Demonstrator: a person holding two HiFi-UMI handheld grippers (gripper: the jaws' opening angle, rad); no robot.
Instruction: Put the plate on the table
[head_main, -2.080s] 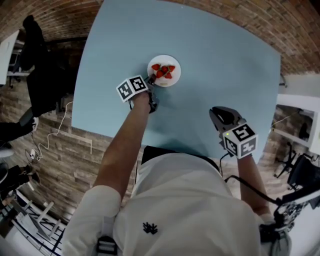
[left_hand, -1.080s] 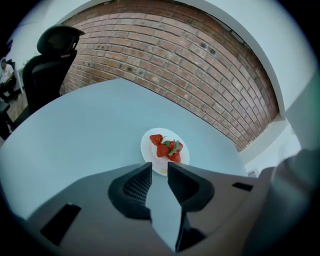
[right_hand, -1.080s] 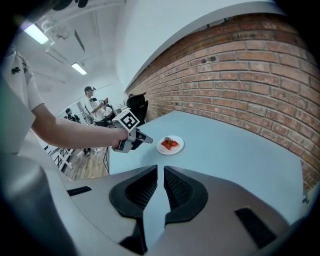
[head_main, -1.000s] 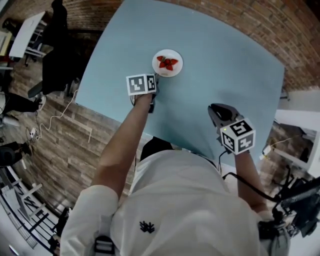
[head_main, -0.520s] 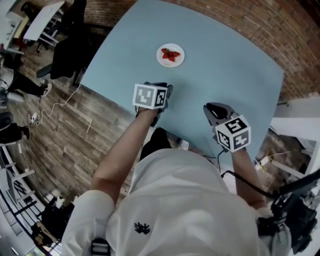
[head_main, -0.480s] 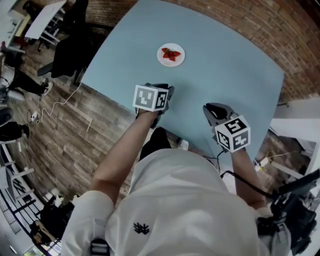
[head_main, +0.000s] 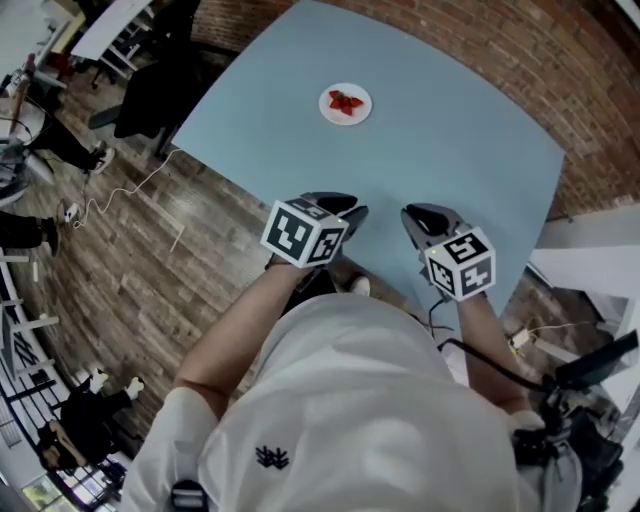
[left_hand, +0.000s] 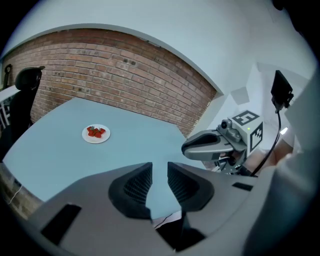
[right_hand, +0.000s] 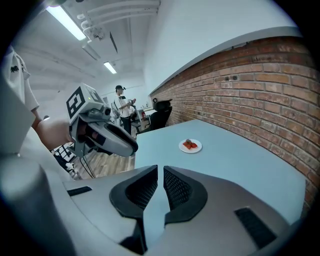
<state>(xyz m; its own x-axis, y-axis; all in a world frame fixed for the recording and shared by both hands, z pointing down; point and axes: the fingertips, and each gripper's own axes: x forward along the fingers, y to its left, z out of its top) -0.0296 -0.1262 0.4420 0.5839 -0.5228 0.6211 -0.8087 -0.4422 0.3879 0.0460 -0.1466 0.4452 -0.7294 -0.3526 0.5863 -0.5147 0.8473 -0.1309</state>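
The left tongs (head_main: 343, 206) hang empty, their jaws a little apart with only blue tabletop showing through the gap. The right tongs (head_main: 424, 214) are empty too, their jaws drawn almost together with just a slit of light between them. In the head view both sit side by side low in the middle of the frame, over the near edge of the table (head_main: 470, 140), close to each other but not touching. Neither is anywhere near the plate (head_main: 345, 103), which lies by itself in the upper middle of that view, well apart from them and flat on the table. The strawberries (head_main: 345, 101) are heaped on it. From where I stand the job looks done: the plate is down, nothing grips it, and I see nothing left to do but step away. Some things I can't make out. The plate is so small in every view that the berries can't be counted, and its rim can't be checked for how squarely it sits. The near edge of the table is hidden behind the tongs and the person's shirt, and the hands holding the tongs are mostly covered by the marker cubes.
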